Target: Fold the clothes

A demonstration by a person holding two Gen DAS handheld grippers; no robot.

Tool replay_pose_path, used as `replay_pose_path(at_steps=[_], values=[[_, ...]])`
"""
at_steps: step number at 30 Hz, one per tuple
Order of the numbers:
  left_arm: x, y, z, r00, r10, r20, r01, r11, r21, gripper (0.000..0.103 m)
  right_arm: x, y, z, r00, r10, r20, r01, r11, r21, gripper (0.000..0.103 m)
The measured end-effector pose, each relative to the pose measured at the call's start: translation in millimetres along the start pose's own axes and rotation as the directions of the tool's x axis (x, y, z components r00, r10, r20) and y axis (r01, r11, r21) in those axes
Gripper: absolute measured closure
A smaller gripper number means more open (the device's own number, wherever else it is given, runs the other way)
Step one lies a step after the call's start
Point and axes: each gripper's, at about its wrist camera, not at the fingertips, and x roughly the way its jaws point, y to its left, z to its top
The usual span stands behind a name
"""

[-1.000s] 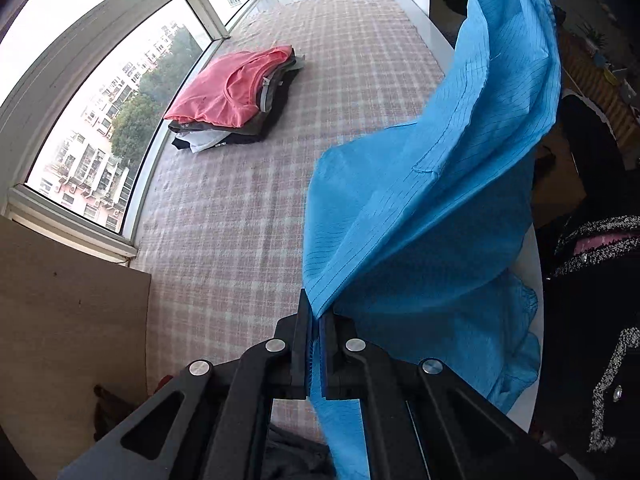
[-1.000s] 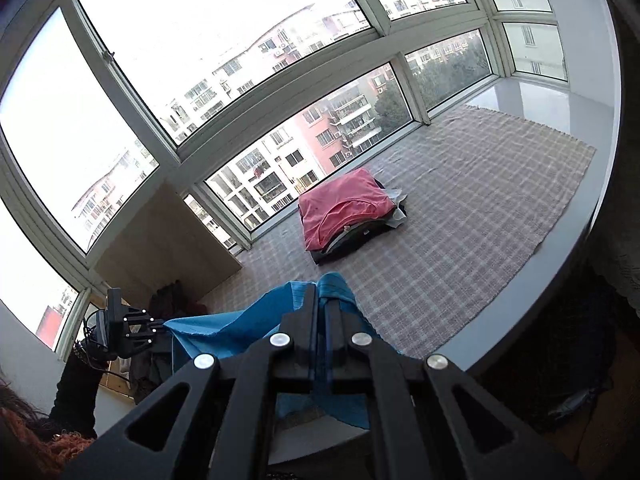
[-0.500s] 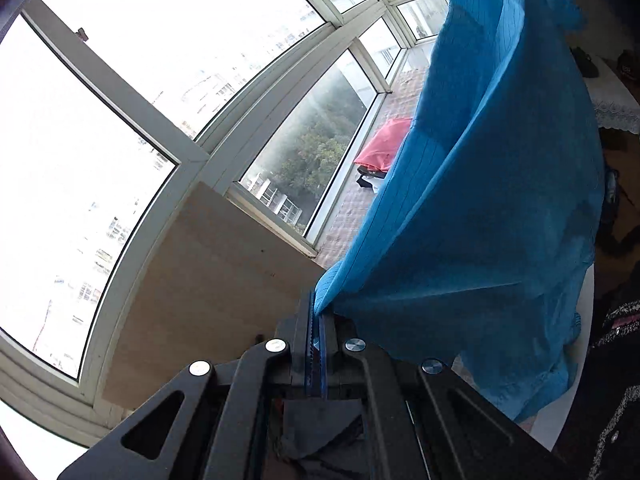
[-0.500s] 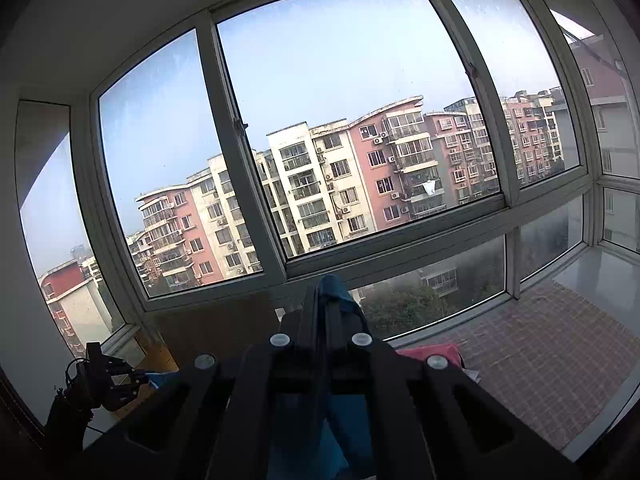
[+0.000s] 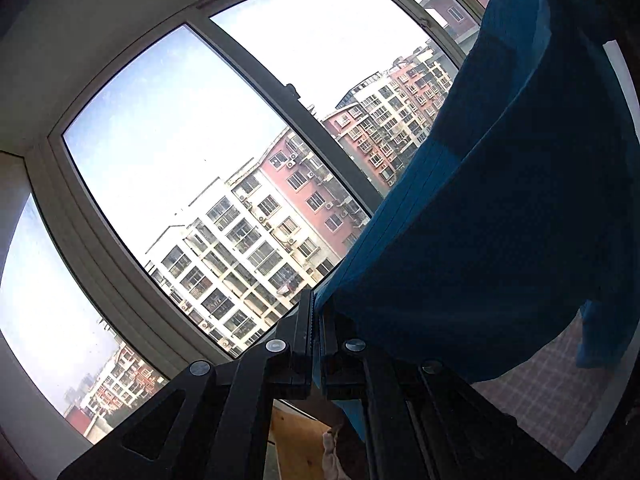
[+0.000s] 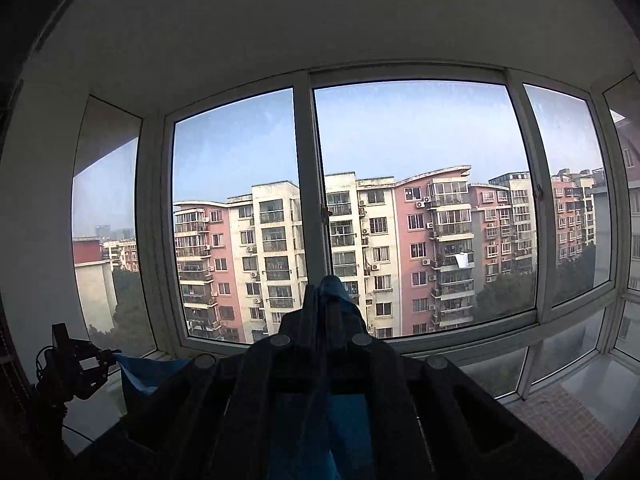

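A blue garment (image 5: 500, 208) hangs in the air and fills the right side of the left wrist view. My left gripper (image 5: 316, 312) is shut on its edge, the cloth rising from the pinch up to the top right. My right gripper (image 6: 324, 296) is shut on another part of the same blue garment (image 6: 336, 288), a small tuft poking out past the tips and more cloth sagging below the fingers. In the right wrist view the left gripper (image 6: 108, 358) shows at the far left, holding a blue corner (image 6: 140, 374). Both grippers are lifted high and point at the windows.
Large window panes (image 6: 420, 208) with apartment blocks outside fill both views. A checked cloth surface (image 5: 552, 404) lies below the garment at the lower right, and a strip of it (image 6: 560, 412) shows under the windows. A wooden panel (image 5: 296, 448) sits low under the left gripper.
Both grippers have swung upward with the blue garment. The checked surface and the pink clothes pile have dropped out of view, leaving mostly windows.
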Motion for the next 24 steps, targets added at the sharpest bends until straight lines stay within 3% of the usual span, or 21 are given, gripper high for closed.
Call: replay_pose_path(at_steps=[9, 14, 16, 20, 24], values=[[-46.8, 17.2, -11.4, 0.997, 0.052, -0.05, -0.051, 0.999, 0.014, 0.101, -38.9, 27.0, 13.4, 1.0, -0.002, 0.023, 0.004, 0.995, -0.105, 0.1], [-68.8, 32.9, -7.1, 0.993, 0.11, -0.051, -0.109, 0.994, 0.025, 0.101, -18.9, 22.0, 11.7, 1.0, -0.011, 0.017, 0.013, 0.993, -0.114, 0.101], [-65.9, 38.2, -7.2, 0.991, 0.12, -0.062, -0.119, 0.993, 0.027, 0.1, 5.4, 19.4, 5.6, 1.0, -0.006, -0.016, 0.004, 0.994, -0.113, 0.101], [-39.6, 42.9, -13.9, 0.986, 0.111, -0.125, -0.108, 0.994, 0.032, 0.1, 93.2, 8.9, -19.8, 0.991, 0.002, -0.134, -0.015, 0.995, -0.098, 0.101], [22.4, 31.7, -39.1, 0.967, 0.054, -0.248, -0.044, 0.998, 0.047, 0.1, 225.6, -17.0, -94.7, 0.951, 0.008, -0.31, -0.018, 0.999, -0.029, 0.101]])
